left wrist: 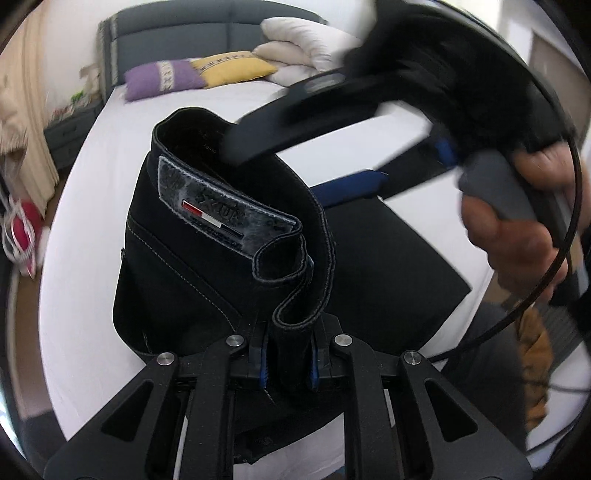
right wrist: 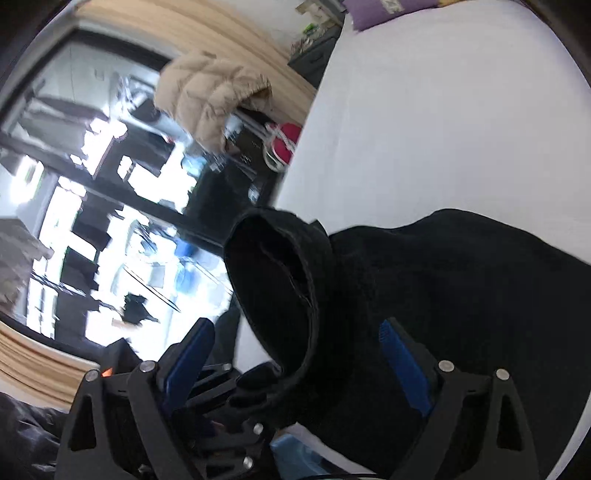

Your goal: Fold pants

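Black pants [left wrist: 207, 236] being held up over white bed [left wrist: 92, 206], waistband end lifted, rest lying on sheet. Grey patch [left wrist: 221, 206] being shown on waistband, red-white-dark flag stripe on it; lettering too blurred to be read. Pale stitching being shown along seams. Waistband fold being clamped between narrow fingers of left gripper [left wrist: 288, 365]. Right gripper [right wrist: 295, 363] being held with blue pads spread wide, nothing pinched. Purple and yellow pillows [left wrist: 195, 75] lying by headboard.

left wrist: close behind its fingers [left wrist: 288, 354], facing down toward headboard [left wrist: 177, 33] | right wrist: close behind its fingers [right wrist: 406, 362], tilted toward window [right wrist: 92, 184] | shared: pants [left wrist: 207, 236], bed [left wrist: 88, 236]
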